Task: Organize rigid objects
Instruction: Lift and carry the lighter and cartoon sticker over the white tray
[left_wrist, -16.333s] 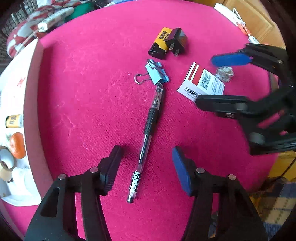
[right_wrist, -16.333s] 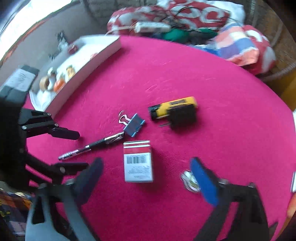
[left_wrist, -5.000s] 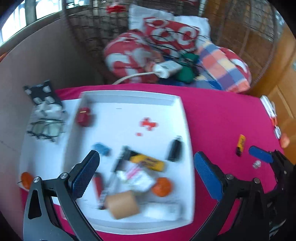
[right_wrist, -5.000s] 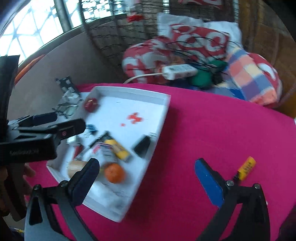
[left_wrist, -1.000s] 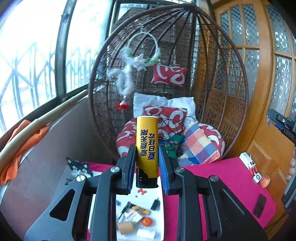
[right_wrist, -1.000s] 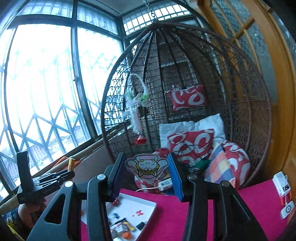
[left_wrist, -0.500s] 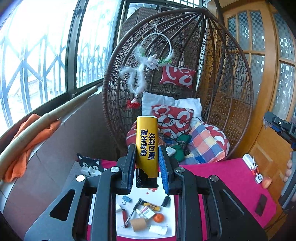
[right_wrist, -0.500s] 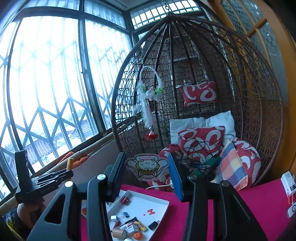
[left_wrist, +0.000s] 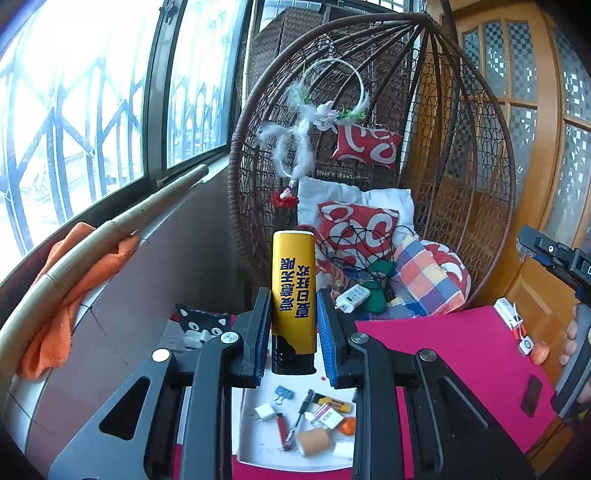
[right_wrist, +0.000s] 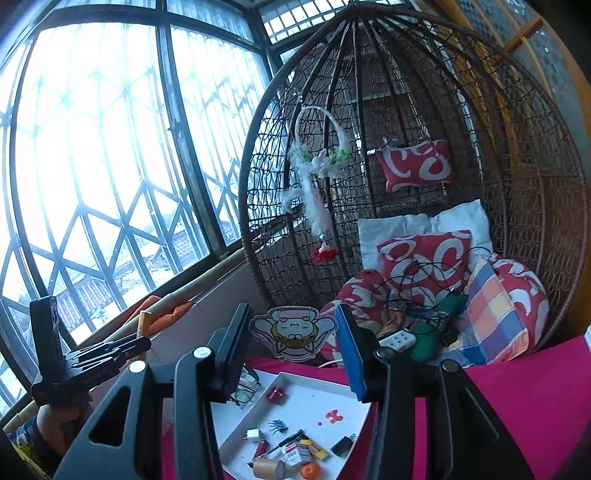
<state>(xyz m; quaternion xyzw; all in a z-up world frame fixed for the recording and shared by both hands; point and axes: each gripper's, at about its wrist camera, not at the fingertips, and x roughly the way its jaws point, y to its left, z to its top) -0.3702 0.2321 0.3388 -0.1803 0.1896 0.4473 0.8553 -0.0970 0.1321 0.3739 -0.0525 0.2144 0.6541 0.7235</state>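
Above pink table (left_wrist: 443, 343), left tongs (left_wrist: 293, 332) pinch upright yellow lighter (left_wrist: 293, 288).

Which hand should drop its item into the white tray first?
Left, probably. The left gripper, clamped on the yellow lighter, has the white tray directly below its fingers. The right gripper, holding the cartoon charm, sees the tray farther ahead, so it looks less close.

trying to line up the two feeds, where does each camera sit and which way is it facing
Left wrist: sits on the left gripper, looks over the yellow lighter it clamps toward the wicker chair; fingers of the person's right hand show at the edge.
Right wrist: sits on the right gripper, clamping a cartoon charm, faces the window; the person's left hand shows.
Shared: chair, white tray.
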